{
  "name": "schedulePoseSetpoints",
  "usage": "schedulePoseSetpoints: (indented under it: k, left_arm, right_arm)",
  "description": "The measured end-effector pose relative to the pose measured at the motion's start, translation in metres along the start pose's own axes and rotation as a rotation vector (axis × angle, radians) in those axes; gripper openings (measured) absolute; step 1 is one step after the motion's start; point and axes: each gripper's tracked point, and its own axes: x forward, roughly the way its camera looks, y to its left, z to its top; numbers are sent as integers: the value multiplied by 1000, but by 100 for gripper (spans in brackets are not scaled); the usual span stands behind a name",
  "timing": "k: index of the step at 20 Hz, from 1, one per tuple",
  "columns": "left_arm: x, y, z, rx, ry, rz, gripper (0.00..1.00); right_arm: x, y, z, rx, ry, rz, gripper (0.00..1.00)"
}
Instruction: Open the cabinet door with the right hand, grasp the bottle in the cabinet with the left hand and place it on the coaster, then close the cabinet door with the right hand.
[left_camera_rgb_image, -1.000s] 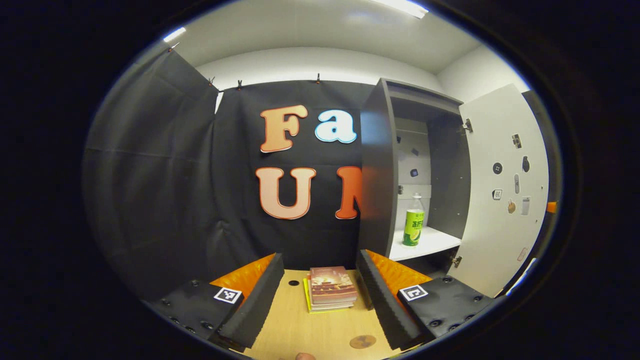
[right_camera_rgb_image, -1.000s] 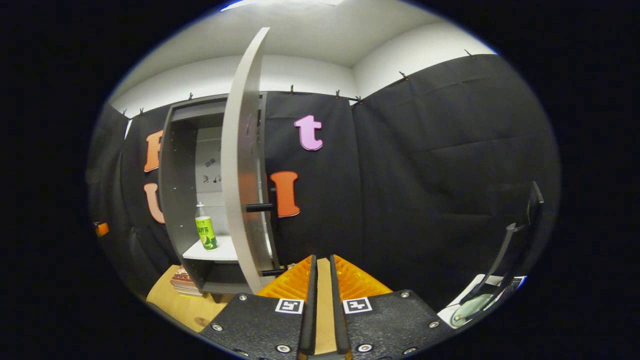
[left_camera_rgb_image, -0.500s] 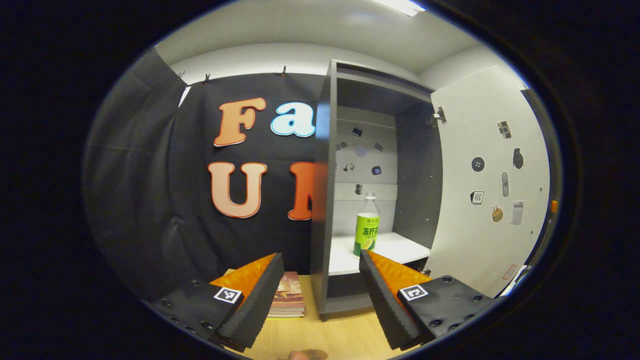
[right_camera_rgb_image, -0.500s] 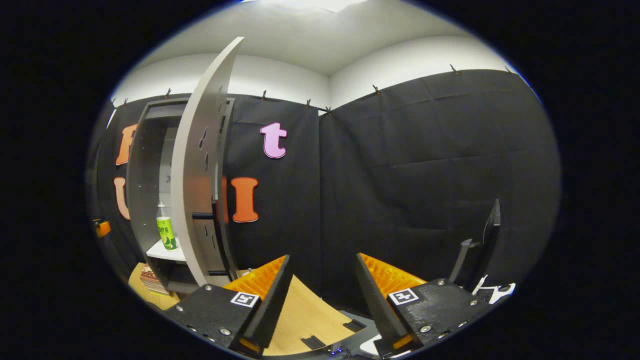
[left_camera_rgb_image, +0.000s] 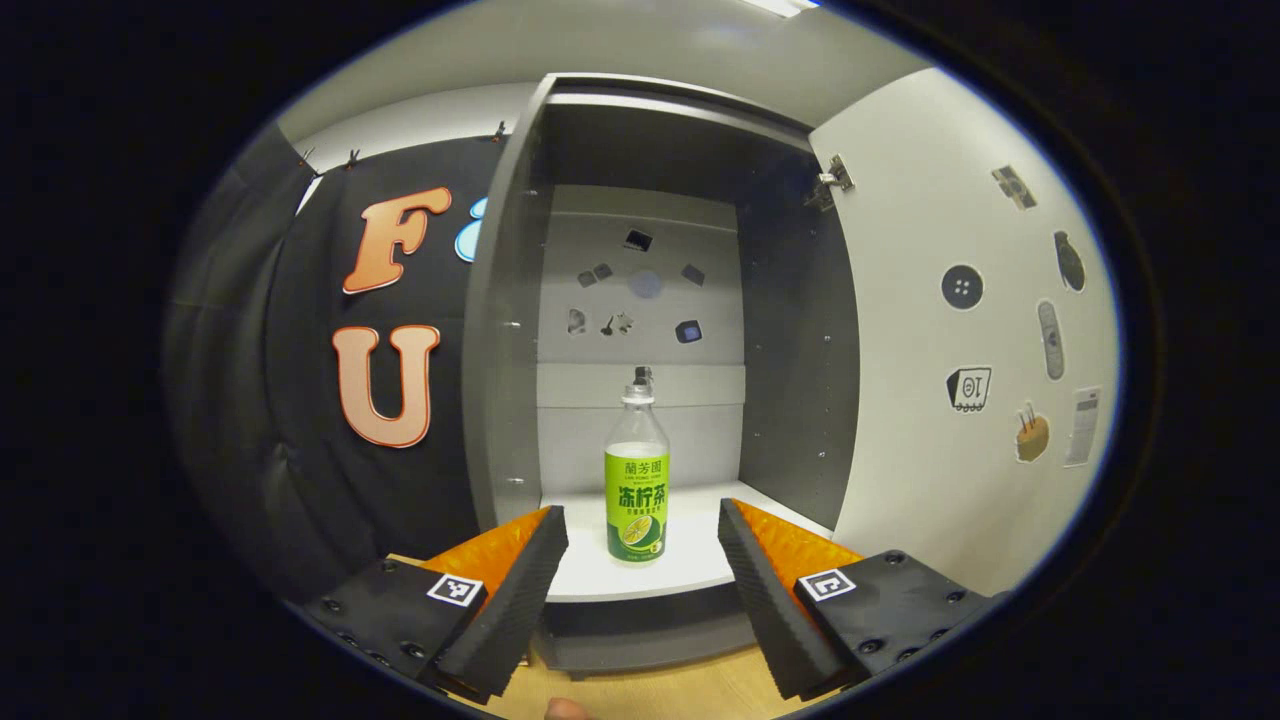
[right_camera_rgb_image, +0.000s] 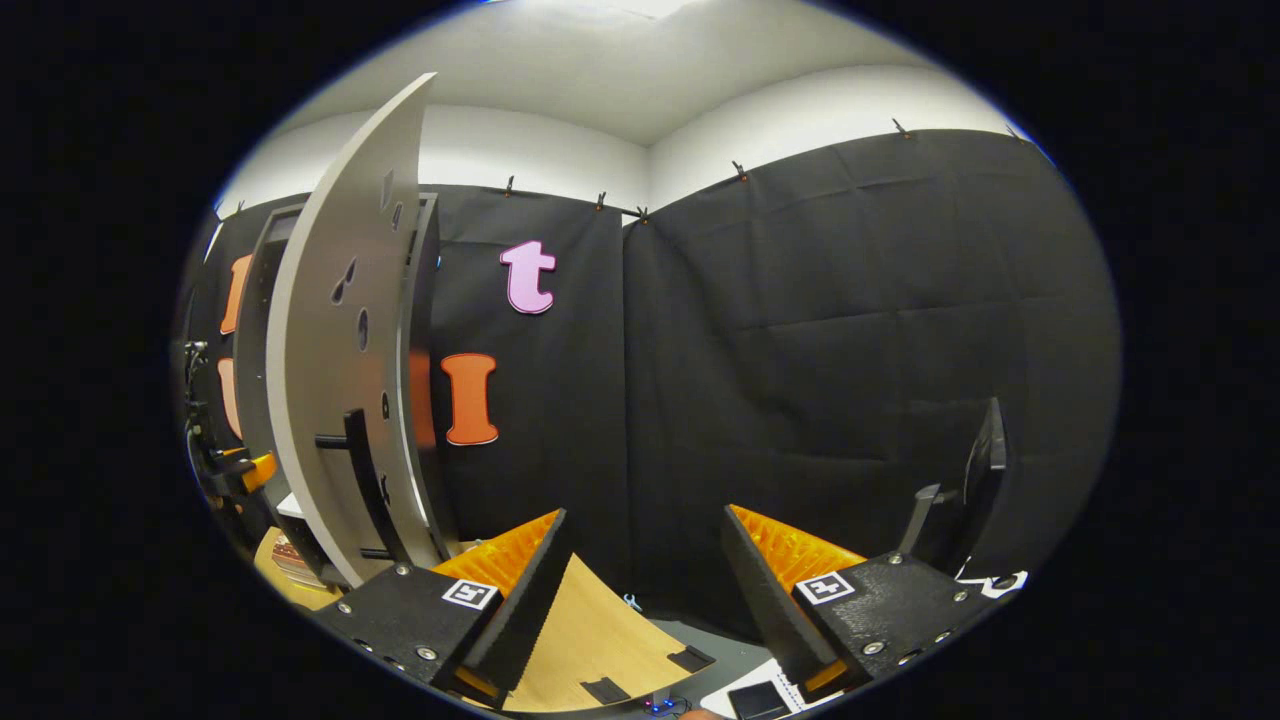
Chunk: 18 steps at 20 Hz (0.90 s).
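— Both sets of tongs are spread wide, as far as I can see. From the left gripper view, the left gripper (left_camera_rgb_image: 635, 570) has its two fingers well apart and nothing between them but air.

— And the bottle?

— Standing upright on the white shelf (left_camera_rgb_image: 690, 570) inside the cabinet (left_camera_rgb_image: 800, 350), just beyond the gap between those fingers. That bottle (left_camera_rgb_image: 637, 480) has a green label and a clear upper part with a pale cap. It is not touched by either finger; it sits farther in than the tips.

— Is the door out of the way?

— Yes. The cabinet door (left_camera_rgb_image: 960, 330) is swung open to the right of the opening, its inner face pale with a few small stickers on it. The cabinet's back panel has small stickers too.

— What about the other hand?

— In the right gripper view, the right gripper (right_camera_rgb_image: 640, 580) also has its fingers set wide and holds nothing. It is near the open door's outer side, well clear of it; you see the door edge-on at the left with its dark handle (right_camera_rgb_image: 355, 450) sticking out. Below the fingers is the wooden table (right_camera_rgb_image: 590, 640).

— Anything else near the cabinet?

— A stack of books (right_camera_rgb_image: 290, 555) on the table at the far left, low beside the cabinet. I cannot make out the coaster from here.
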Motion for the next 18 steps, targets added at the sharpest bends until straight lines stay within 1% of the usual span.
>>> schedulePoseSetpoints:
  k: [1,3,4,8,13,18]
  left_arm:
    - [13,-2,-6,-7,2,7,99]
    - [38,-2,-13,-19,1,31,99]
    - [51,-1,-17,-10,2,47,99]
    - [88,4,-28,43,13,83,99]
    - [121,10,-30,16,32,109,99]
    - [140,20,-17,-9,15,133,99]
  right_arm:
    - [1,-1,-1,4,5,-2,98]
    - [1,-4,-4,13,19,-8,88]
    - [2,-7,-4,17,24,-16,93]
    - [3,-13,-12,41,57,-42,93]
    - [6,-17,-21,55,87,-57,93]
    - [9,-17,-26,51,104,-54,93]
